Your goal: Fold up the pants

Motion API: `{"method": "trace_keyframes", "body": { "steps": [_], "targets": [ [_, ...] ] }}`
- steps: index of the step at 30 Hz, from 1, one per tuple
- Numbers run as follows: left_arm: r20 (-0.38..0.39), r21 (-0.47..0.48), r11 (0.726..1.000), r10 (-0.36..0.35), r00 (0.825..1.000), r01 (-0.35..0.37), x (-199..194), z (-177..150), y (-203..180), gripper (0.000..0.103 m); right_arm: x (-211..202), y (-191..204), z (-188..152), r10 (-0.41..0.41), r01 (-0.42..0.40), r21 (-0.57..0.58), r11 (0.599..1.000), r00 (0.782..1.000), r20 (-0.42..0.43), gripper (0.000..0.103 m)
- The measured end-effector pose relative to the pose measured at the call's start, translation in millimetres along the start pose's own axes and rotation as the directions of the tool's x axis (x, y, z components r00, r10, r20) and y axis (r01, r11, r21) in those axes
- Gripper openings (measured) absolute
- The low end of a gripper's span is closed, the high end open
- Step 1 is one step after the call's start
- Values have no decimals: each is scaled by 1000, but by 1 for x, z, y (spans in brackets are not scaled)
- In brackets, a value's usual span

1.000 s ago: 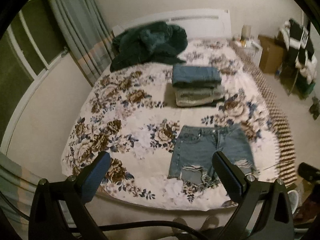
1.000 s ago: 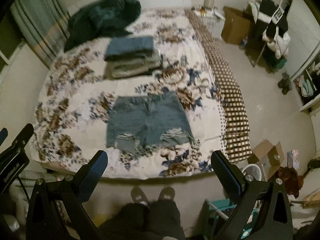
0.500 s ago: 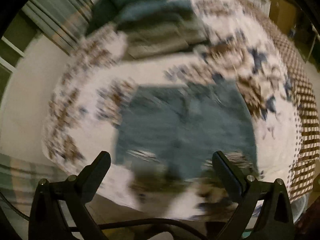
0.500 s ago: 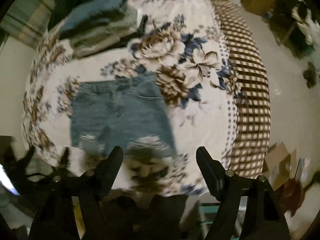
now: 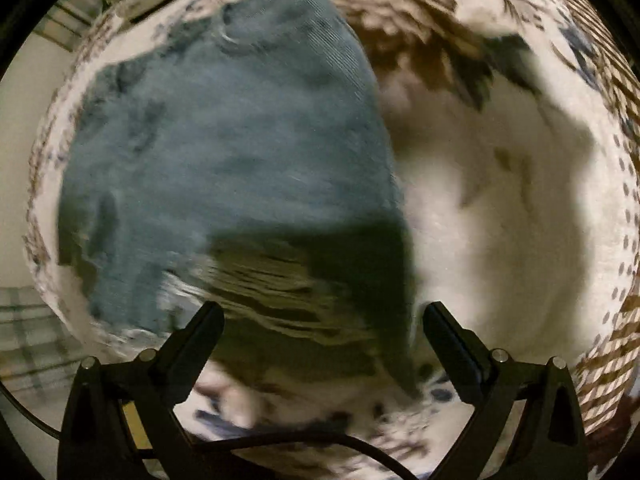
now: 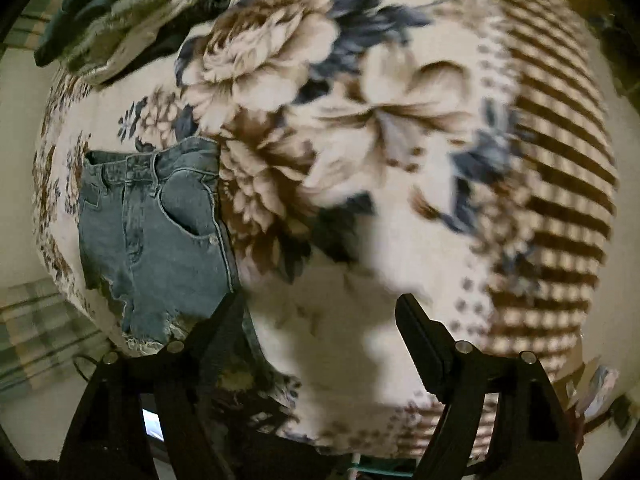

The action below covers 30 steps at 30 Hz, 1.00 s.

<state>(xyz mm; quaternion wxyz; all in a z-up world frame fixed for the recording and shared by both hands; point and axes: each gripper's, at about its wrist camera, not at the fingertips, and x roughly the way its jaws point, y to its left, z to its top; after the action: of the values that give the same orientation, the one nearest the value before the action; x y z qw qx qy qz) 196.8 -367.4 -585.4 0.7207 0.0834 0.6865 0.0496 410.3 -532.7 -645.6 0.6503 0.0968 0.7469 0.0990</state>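
The faded blue denim shorts (image 5: 224, 152) are lying directly ahead of the left gripper (image 5: 320, 332); the right gripper (image 6: 320, 320) is hanging beside their edge, both fingers apart.

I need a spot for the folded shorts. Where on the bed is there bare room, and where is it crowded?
Bare floral bedspread lies between the denim shorts and the striped bed edge. It is crowded at the far left, around the clothes pile. The left gripper and right gripper hang open.
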Motion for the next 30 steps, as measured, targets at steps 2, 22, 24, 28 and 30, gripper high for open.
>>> {"method": "trace_keyframes", "body": {
  "steps": [2,22,24,28,30],
  "targets": [
    [-9,-27,999,-32,999,32,6,-1,0,99,16,14,11,18,-19,-32,999,1000,-26,81],
    [269,-296,824,-412,870,482,0,-7,130,8,89,137,73,-28,19,-139,990,998,-61,18],
    [296,-306,815,-409,863,492,-9,-20,139,8,81,145,68,-20,15,-126,992,999,-41,13],
    [343,-353,781,-405,848,515,-28,-18,160,7,52,159,60,15,-16,-86,996,1000,-8,10],
    [368,-369,765,-401,839,527,-40,-21,181,7,35,169,58,27,-26,-81,996,1000,14,9]
  ]
}}
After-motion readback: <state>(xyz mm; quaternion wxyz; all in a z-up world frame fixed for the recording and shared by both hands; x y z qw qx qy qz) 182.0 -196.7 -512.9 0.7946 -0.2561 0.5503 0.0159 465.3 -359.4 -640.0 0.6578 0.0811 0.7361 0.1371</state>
